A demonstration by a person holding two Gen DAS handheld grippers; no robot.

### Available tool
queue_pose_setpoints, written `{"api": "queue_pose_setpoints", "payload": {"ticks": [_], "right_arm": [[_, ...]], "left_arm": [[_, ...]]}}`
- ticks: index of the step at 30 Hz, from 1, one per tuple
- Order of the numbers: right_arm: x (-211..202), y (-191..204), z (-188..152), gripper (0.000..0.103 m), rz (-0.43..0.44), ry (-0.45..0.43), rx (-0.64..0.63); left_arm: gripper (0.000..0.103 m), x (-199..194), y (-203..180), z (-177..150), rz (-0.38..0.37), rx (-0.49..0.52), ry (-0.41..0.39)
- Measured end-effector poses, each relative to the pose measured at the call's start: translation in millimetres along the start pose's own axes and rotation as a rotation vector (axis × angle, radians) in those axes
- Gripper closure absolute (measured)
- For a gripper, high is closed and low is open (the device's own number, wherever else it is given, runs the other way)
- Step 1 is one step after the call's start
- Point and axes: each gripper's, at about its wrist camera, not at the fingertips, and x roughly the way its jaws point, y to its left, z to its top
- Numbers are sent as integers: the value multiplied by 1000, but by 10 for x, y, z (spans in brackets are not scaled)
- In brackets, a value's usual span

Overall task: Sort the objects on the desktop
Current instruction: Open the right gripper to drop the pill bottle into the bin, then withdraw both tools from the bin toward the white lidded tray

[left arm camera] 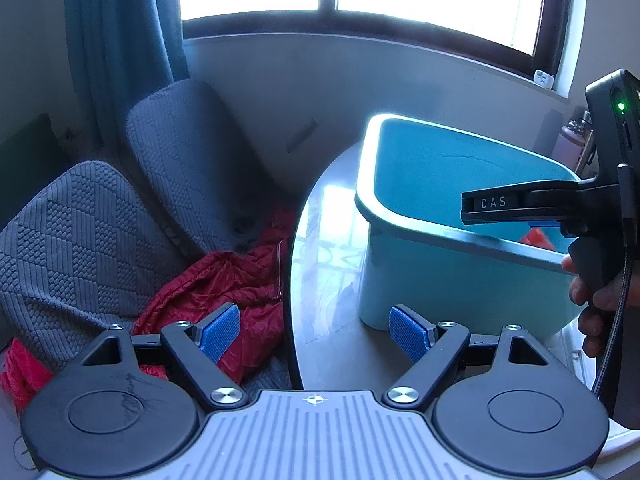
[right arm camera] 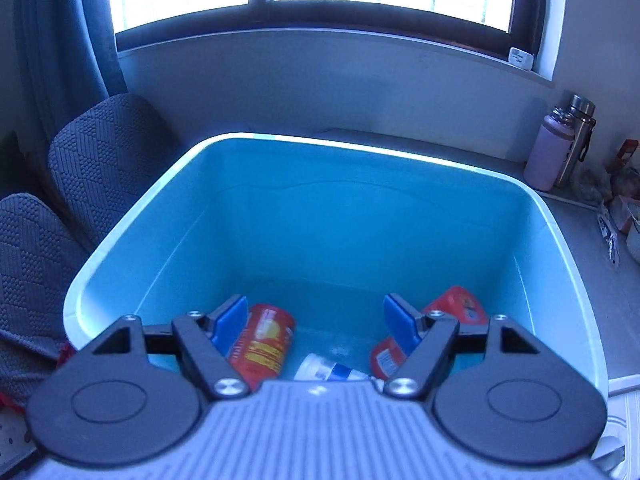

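Observation:
A light blue plastic bin (right arm camera: pixel 132 216) stands on the table; in the left wrist view its wall (left arm camera: pixel 420 280) shows at right. Inside it lie a red and yellow can (right arm camera: pixel 264 344), a white and blue bottle (right arm camera: pixel 324 368) and two red packets (right arm camera: pixel 456 304). My right gripper (right arm camera: pixel 316 324) is open and empty, held over the bin's near side; it shows from the side in the left wrist view (left arm camera: pixel 504 204). My left gripper (left arm camera: pixel 316 332) is open and empty, low at the table's left edge beside the bin.
Grey quilted chairs (left arm camera: pixel 80 240) with a red jacket (left arm camera: pixel 224 288) stand left of the table (left arm camera: pixel 324 240). A pink bottle (right arm camera: pixel 548 156), a steel flask (right arm camera: pixel 580 128) and small clutter (right arm camera: pixel 620 204) sit at the back right. A window is behind.

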Motion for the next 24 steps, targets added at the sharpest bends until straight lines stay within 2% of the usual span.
{"api": "queue_pose_setpoints", "payload": {"ticks": [9, 14, 17, 24], "right_arm": [[-186, -56, -6, 28, 10, -37, 6], [-343, -62, -12, 28, 9, -50, -32], [-462, -92, -32, 21, 0, -67, -37], [-700, -232, -97, 20, -4, -98, -17]], "left_arm": [[19, -125, -5, 11, -18, 19, -23], [19, -235, -49, 43, -34, 38, -43], [19, -278, -79, 57, -37, 45, -46], [19, -417, -189, 81, -35, 55, -70]]}}
